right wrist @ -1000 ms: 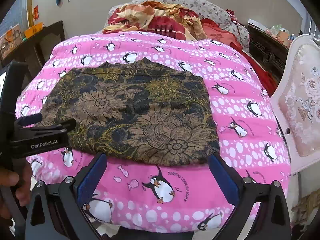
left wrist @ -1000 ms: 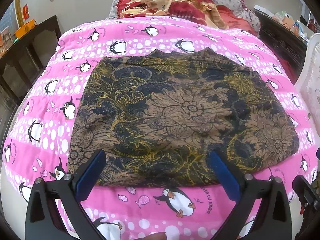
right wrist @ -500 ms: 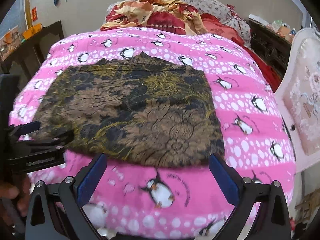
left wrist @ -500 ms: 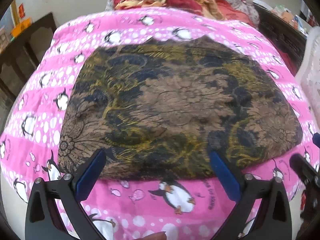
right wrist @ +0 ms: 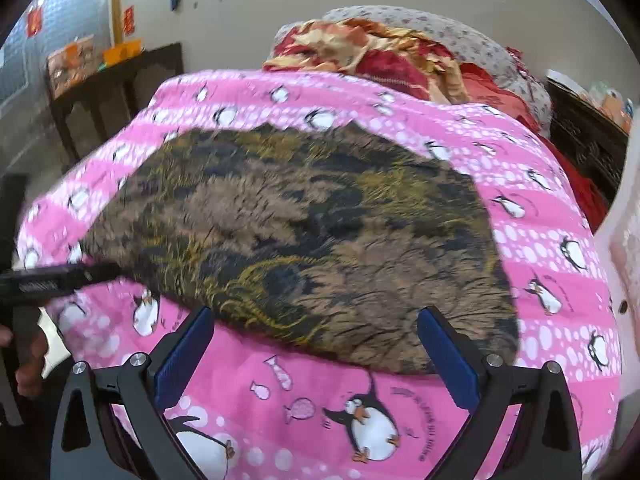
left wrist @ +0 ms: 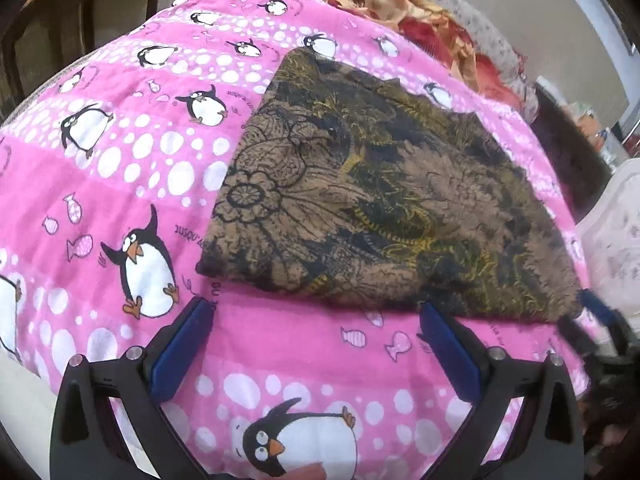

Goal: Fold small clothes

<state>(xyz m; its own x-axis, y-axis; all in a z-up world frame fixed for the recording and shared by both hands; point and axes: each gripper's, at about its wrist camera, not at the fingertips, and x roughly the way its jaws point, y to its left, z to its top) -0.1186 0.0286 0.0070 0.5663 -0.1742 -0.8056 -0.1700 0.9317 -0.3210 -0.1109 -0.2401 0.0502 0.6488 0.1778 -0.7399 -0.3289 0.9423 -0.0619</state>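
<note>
Dark wooden table [right wrist: 116,80]: far left of rt wrist view, against wall; orange boxes on top.
Hand [right wrist: 28,356]: lower left edge of rt view, wrapped round the handle of the L tool.
Left gripper [left wrist: 316,340]: jaws spread wide, nothing between the blue pads [left wrist: 184,352]; hovers just short of garment's near edge, over bare blanket. Seen side-on in rt view [right wrist: 60,280] as a blurred black bar, tip at garment's left corner; touching or not, can't tell.
Penguin blanket [left wrist: 120,168]: pink, white dots, penguins + small fish; covers the bed, carries the garment.
Garment [left wrist: 384,200]: brown/black/yellow floral-print cloth, spread flat on the blanket, roughly trapezoid, narrower at far end. In L view sits centre to right; in rt view [right wrist: 304,240] fills the middle, motion-blurred.
Right gripper [right wrist: 316,340]: jaws wide apart, empty; blue pads [right wrist: 448,364] level w/ garment's near hem, right pad overlapping it in view. In L view a blurred dark shape [left wrist: 600,336] at garment's near right corner; contact unclear.
Red-orange bedding [right wrist: 372,56]: crumpled heap at head of bed, beyond the blanket.
Spotted pillow [right wrist: 460,44]: behind the heap.
Dark headboard/cabinet [right wrist: 584,132]: far right, clutter on top, too small to ID.
White chair back [left wrist: 612,232]: rt edge, beside the bed.
</note>
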